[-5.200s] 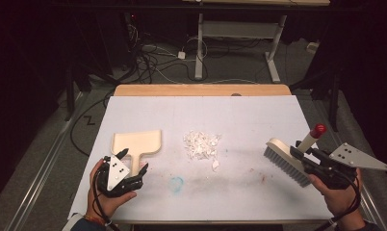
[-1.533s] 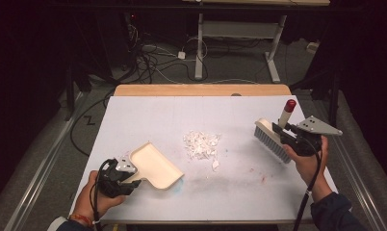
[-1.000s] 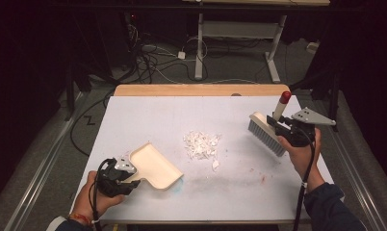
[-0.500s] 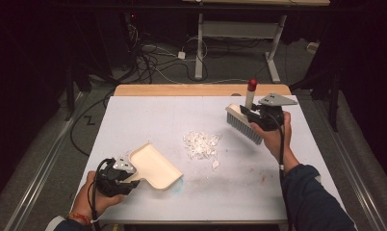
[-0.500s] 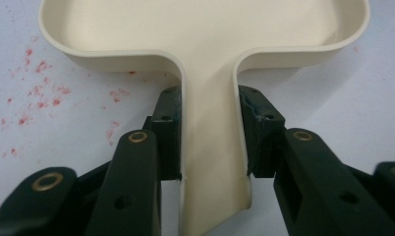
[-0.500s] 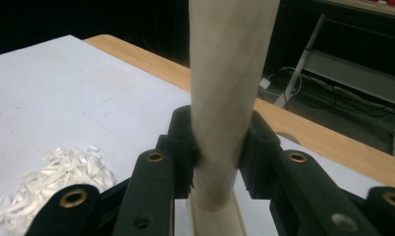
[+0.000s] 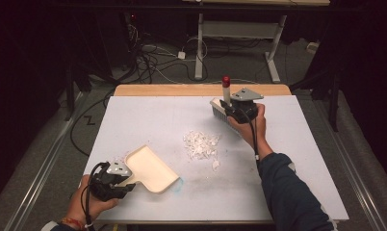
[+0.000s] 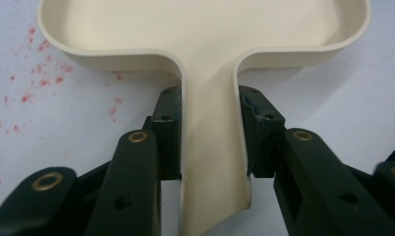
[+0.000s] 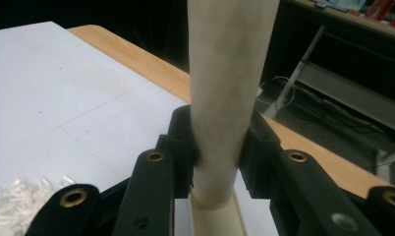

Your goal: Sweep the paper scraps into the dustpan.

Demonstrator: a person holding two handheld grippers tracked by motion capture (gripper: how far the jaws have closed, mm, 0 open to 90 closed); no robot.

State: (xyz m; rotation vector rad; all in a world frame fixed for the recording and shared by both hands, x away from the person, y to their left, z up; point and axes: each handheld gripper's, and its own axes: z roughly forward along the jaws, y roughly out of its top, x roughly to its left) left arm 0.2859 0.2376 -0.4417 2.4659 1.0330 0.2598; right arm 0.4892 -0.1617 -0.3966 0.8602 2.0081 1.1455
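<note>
Beyond dustpan (image 7: 150,168), paper scraps (image 7: 201,144)

Overhead light is falling evenly on the white bench (image 7: 134,120), leaving the surrounding room sinking into near black. Shadows are staying faint and short. In the right gripper view the brush handle (image 9: 225,88) is blurring up close, while the left gripper view is staying sharp and glare-free.

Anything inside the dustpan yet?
No scraps show in the dustpan: its cream tray looks bare in the high view, and the white scraps lie apart on the table. The left gripper clamps its handle. The raised rim hides its near inside wall.
</note>
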